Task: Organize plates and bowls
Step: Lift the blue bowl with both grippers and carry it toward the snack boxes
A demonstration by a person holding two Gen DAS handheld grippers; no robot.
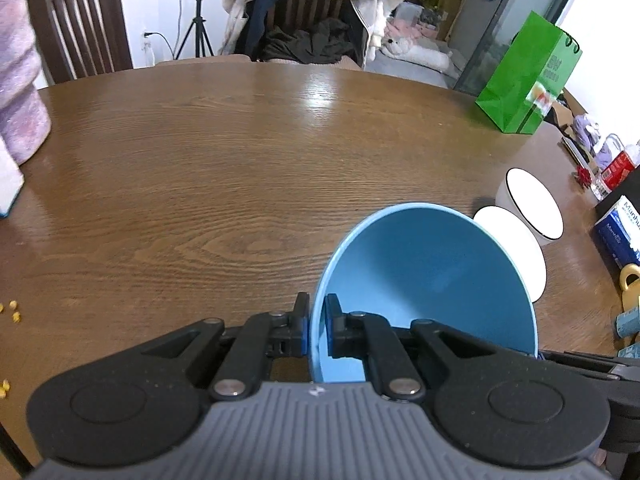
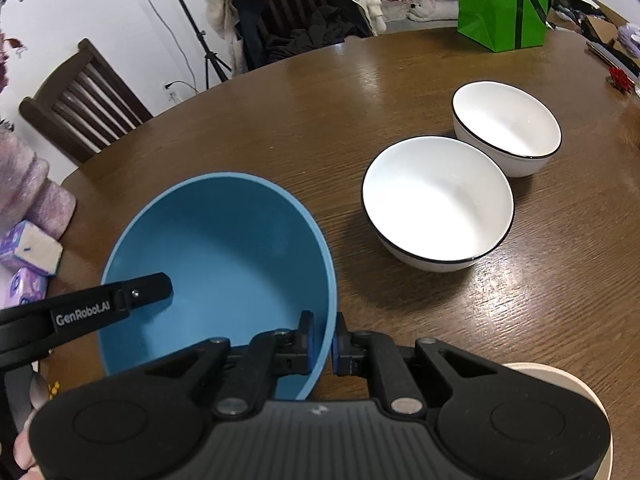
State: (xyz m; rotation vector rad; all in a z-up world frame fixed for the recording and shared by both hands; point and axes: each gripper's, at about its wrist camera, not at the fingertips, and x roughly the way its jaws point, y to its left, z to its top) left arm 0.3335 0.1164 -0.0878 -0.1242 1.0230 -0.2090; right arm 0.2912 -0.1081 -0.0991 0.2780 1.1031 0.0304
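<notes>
while the blue bowl [image 2: 224, 256] hangs tilted, each claw (left [image 1: 317, 330], right [image 2: 323, 343]) is clamped on its rim.

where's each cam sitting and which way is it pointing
Left wrist: on the left gripper, angled down across the wooden table; jaws clamp the blue bowl rim.
Right wrist: on the right gripper, angled down; jaws clamp the opposite rim; a hand shows.
Shared: blue bowl, two white bowls, green bag.
</notes>
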